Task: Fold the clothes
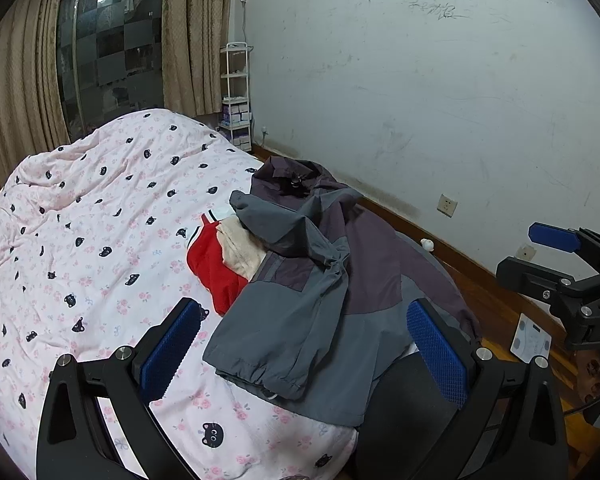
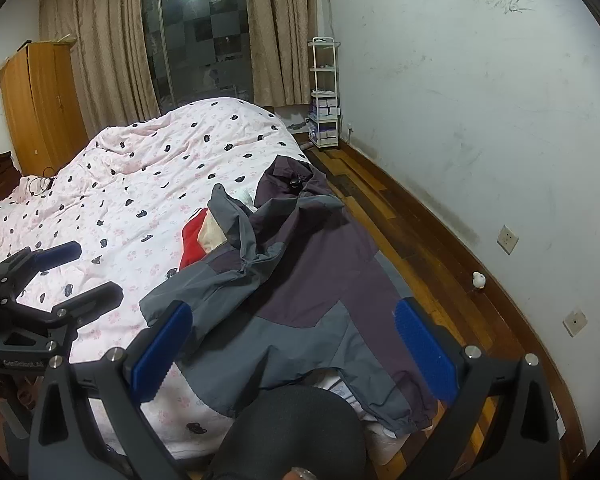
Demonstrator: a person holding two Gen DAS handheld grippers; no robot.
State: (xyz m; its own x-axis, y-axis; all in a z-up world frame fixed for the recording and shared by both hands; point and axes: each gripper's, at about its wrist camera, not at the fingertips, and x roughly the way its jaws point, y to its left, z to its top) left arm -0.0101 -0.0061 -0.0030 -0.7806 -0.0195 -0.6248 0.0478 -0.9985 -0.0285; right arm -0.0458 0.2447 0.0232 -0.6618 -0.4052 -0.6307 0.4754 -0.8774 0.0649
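Note:
A grey and purple jacket (image 1: 320, 280) lies spread on the bed's right edge, one sleeve folded across its body. It also shows in the right wrist view (image 2: 300, 292). A red garment (image 1: 210, 268) and a beige one (image 1: 240, 250) lie partly under its left side. My left gripper (image 1: 308, 348) is open and empty, hovering above the jacket's hem. My right gripper (image 2: 296, 344) is open and empty above the jacket's lower part. It also shows in the left wrist view (image 1: 540, 256), at the right edge.
The bed has a pink quilt (image 1: 80, 240) with black cat faces. A wooden floor (image 2: 400, 232) runs between bed and white wall. A white shelf unit (image 2: 324, 92) stands by the curtains. A wooden wardrobe (image 2: 40, 104) is far left. A scale (image 1: 530, 338) lies on the floor.

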